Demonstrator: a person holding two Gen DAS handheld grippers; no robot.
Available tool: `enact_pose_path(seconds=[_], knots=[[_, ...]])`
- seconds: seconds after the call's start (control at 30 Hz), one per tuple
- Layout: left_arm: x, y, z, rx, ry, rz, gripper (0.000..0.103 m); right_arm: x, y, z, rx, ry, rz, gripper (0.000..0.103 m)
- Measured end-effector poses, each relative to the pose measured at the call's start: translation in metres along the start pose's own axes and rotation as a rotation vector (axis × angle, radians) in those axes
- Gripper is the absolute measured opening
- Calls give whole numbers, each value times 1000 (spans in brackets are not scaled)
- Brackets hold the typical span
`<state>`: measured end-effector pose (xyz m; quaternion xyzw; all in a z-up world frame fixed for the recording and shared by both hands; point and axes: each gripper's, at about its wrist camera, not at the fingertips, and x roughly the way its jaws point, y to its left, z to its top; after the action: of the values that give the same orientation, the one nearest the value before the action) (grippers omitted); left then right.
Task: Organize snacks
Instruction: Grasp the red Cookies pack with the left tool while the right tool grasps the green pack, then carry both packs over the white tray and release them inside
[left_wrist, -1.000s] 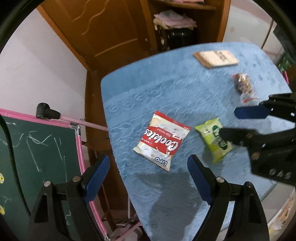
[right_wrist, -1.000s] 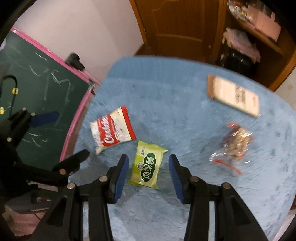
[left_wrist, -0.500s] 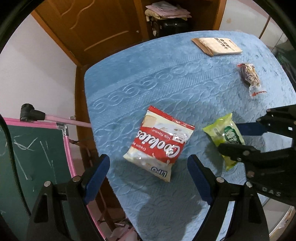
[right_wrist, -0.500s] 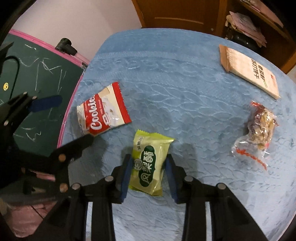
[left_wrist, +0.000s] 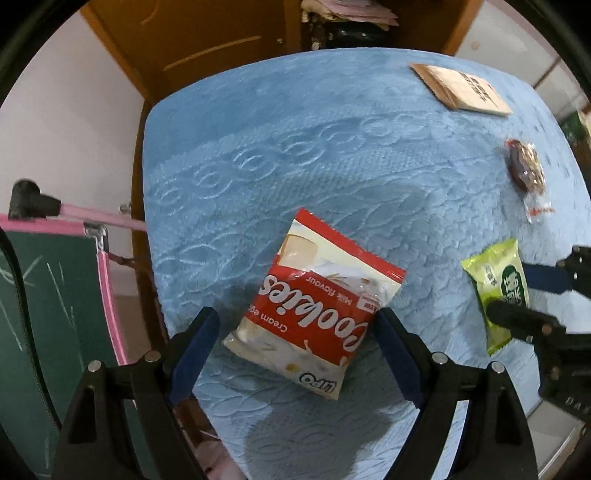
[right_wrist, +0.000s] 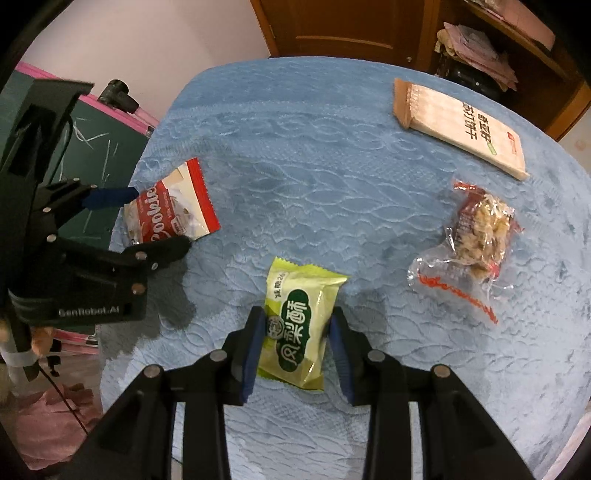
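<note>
A red and white cookie bag (left_wrist: 317, 306) lies flat on the blue cloth table (left_wrist: 295, 147). My left gripper (left_wrist: 295, 339) points down over it, open, one finger on each side of the bag and neither pad touching it. A green pastry packet (right_wrist: 299, 325) lies nearer the table's front. My right gripper (right_wrist: 295, 339) is shut on it, blue pads against its two long sides. The right wrist view shows the left gripper (right_wrist: 147, 221) astride the cookie bag (right_wrist: 173, 214). The left wrist view shows the right gripper (left_wrist: 517, 295) on the green packet (left_wrist: 495, 288).
A brown biscuit box (right_wrist: 461, 129) lies at the far right of the table (right_wrist: 314, 166). A clear-wrapped nut snack (right_wrist: 476, 236) sits below it. A green chalkboard with a pink frame (left_wrist: 37, 314) stands off the table's left edge. Wooden doors and shelves are behind.
The left gripper came down over the cookie bag, which now lies between its open fingers. The right jaws narrowed onto the green packet and sank a little.
</note>
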<state>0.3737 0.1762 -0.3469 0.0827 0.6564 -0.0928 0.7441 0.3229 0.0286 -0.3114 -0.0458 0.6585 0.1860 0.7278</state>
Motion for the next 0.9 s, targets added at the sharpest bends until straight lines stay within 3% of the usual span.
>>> enact_pose_path(seconds=[0.23,0.33,0.4,0.57,0.9], knots=[[-6,-5,-8,-15,-37,0,51,1,7,0,-3,-3,-29,36],[-14,-15,-13,-11,-59,35,49,-2,12,-3,-17,-2,-49,34],[-22,-19,-18,-21,-72,45,49,-7,15,-7,-21,-7,-51,26],[-58,-28,-37,-65,-113,35,49,-34,18,-21,-28,-35,-55,21],[-190,-62,-111,-137,-282,24,49,-118,15,-64,-39,-167,33,20]])
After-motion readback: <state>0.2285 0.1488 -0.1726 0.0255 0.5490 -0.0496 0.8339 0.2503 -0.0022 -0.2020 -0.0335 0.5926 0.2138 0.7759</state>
